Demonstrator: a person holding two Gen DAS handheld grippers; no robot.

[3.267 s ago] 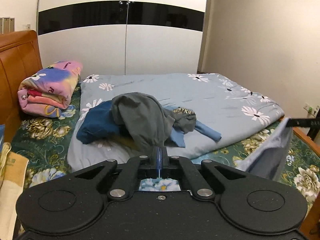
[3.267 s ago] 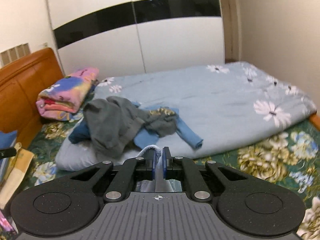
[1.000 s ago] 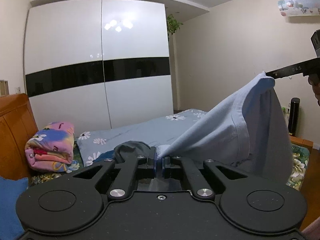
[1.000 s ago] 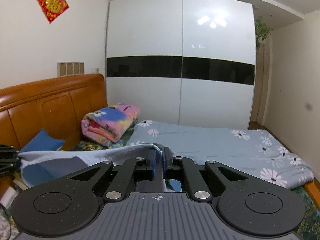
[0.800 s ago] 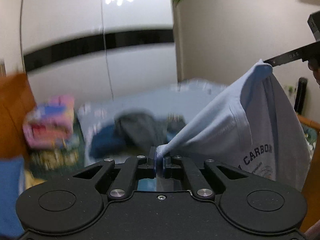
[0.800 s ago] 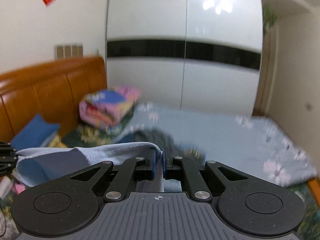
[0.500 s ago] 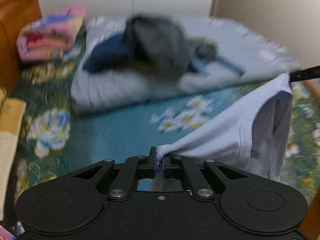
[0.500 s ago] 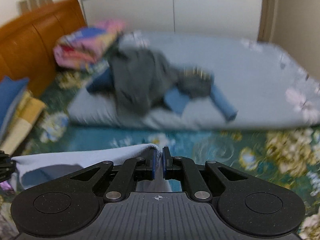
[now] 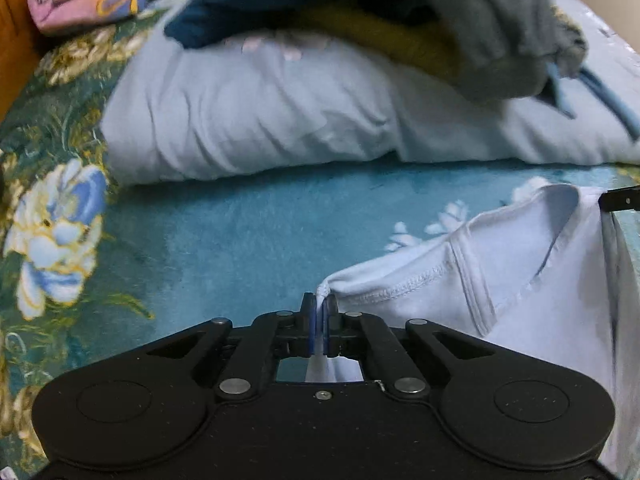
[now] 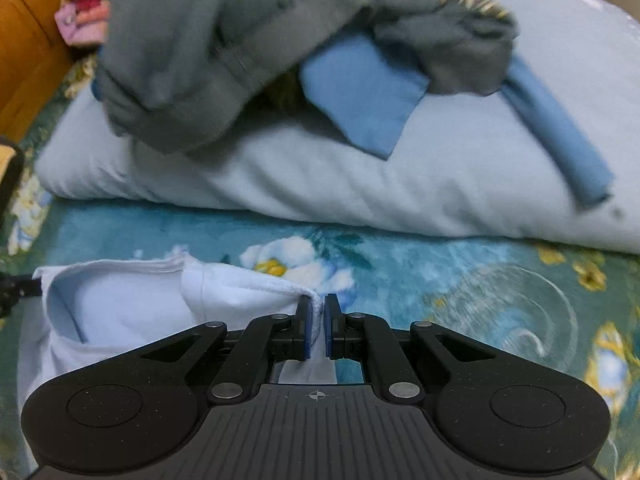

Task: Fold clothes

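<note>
My main worry is the light blue T-shirt [image 9: 500,280] landing bunched on the teal floral bedspread [image 9: 240,240] instead of flat: it sags between my two grips, and if either pinched edge slips I lose the spread and have to start the lay-down over. The piled gray garment [image 10: 208,52] and blue garment [image 10: 360,92] on the pale duvet [image 10: 360,192], across the upper frame, sit near enough to snag the shirt if I drift toward them.

The left gripper [image 9: 319,316], at lower centre of its view, has its fingers pressed together on a puckered bit of the shirt's edge. The right gripper [image 10: 317,320] likewise pinches the shirt's hem, a sliver of cloth between the nearly closed pads. The shirt hangs low, just above the bedspread.
</note>
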